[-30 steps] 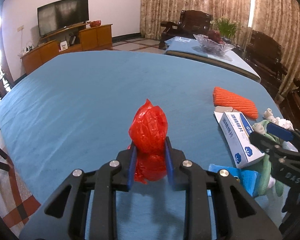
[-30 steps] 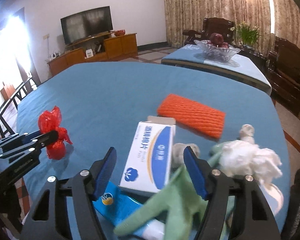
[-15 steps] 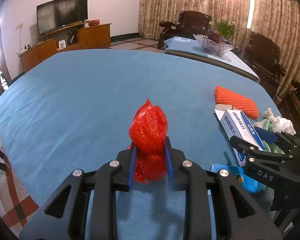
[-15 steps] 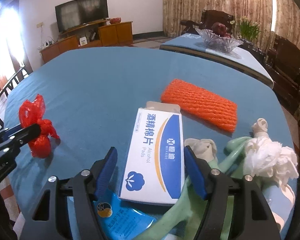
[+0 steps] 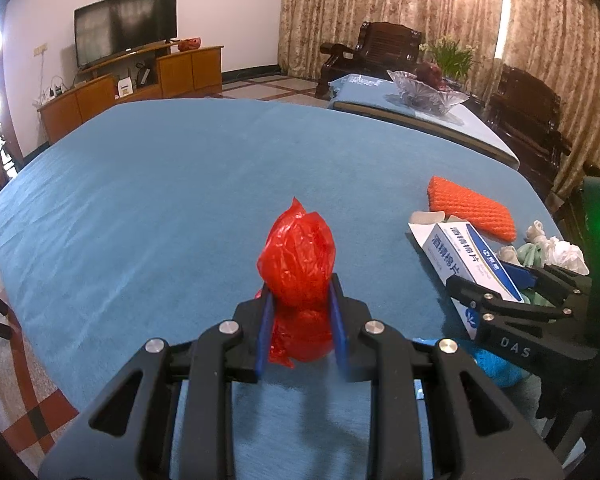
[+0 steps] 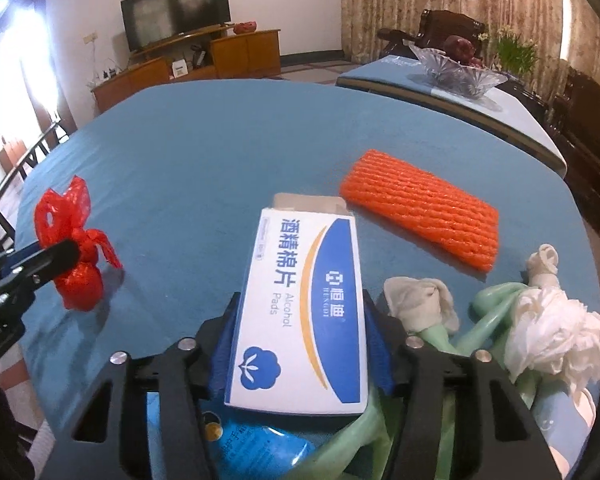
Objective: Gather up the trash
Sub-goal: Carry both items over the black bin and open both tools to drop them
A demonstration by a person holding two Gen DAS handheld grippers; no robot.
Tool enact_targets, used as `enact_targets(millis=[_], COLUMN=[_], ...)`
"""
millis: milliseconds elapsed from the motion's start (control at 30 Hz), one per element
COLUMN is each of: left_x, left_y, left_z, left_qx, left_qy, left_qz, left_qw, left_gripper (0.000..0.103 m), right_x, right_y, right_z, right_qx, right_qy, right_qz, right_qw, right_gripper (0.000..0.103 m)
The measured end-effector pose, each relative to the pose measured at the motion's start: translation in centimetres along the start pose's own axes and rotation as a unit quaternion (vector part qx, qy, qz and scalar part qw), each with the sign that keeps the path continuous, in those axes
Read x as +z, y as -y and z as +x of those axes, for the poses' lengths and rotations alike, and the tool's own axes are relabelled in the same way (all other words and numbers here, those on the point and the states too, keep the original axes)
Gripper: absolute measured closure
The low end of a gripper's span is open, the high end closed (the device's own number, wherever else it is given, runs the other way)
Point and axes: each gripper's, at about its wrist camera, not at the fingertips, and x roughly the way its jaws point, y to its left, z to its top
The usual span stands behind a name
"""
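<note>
A blue-clothed table carries an orange foam net, a red bag, and crumpled white tissue.

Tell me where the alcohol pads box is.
In the right wrist view the alcohol pads box sits clamped between the right gripper fingers, near the orange foam net.

"Alcohol Pads" on white-blue box

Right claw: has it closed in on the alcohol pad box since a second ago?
Yes. The right claw has narrowed from a wide gap to both pads pressing the sides of the alcohol pad box, which now lies nearer beside the orange mesh pad.
</note>
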Motion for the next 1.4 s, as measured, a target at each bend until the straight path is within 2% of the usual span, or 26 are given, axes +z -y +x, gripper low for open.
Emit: enact_targets(millis=[367, 567, 767, 1033, 1167, 1333, 1400], left_x=[1.8, 4.0, 5.3, 5.5, 5.1, 4.2, 3.6], left_y=[1.5, 3.7, 6.8, 13.3, 17.6, 23.5, 26.3], left_z=[-2.4, -4.9, -6.8, -8.7, -9.6, -10.3, -10.7], left_qx=[-0.002, -0.01, -0.03, -0.092, -0.132, -0.184, -0.209], left_qy=[0.023, 0.053, 0.066, 0.076, 0.078, 0.078, 0.075], left_qz=[0.002, 0.012, 0.026, 0.059, 0.079, 0.11, 0.126], left_qw=[0.9997, 0.9985, 0.997, 0.9911, 0.985, 0.9738, 0.9668], left_gripper=[0.079, 0.079, 0.08, 0.08, 0.081, 0.082, 0.082], right_x=[2.5, 4.3, 4.3, 2.4, 0.4, -2.2, -3.6], right_y=[0.3, 1.5, 3.8, 8.7, 11.7, 15.6, 17.4], right_z=[-5.5, -9.4, -14.1, -20.0, -23.1, -26.4, -27.5], right_qx=[0.007, 0.006, -0.009, -0.048, -0.074, -0.116, -0.135], right_qy=[0.07, 0.11, 0.143, 0.169, 0.18, 0.184, 0.183], right_qz=[0.003, 0.008, 0.016, 0.037, 0.058, 0.081, 0.096], right_qw=[0.998, 0.994, 0.99, 0.984, 0.979, 0.973, 0.969], right_gripper=[0.048, 0.049, 0.049, 0.049, 0.049, 0.049, 0.049])
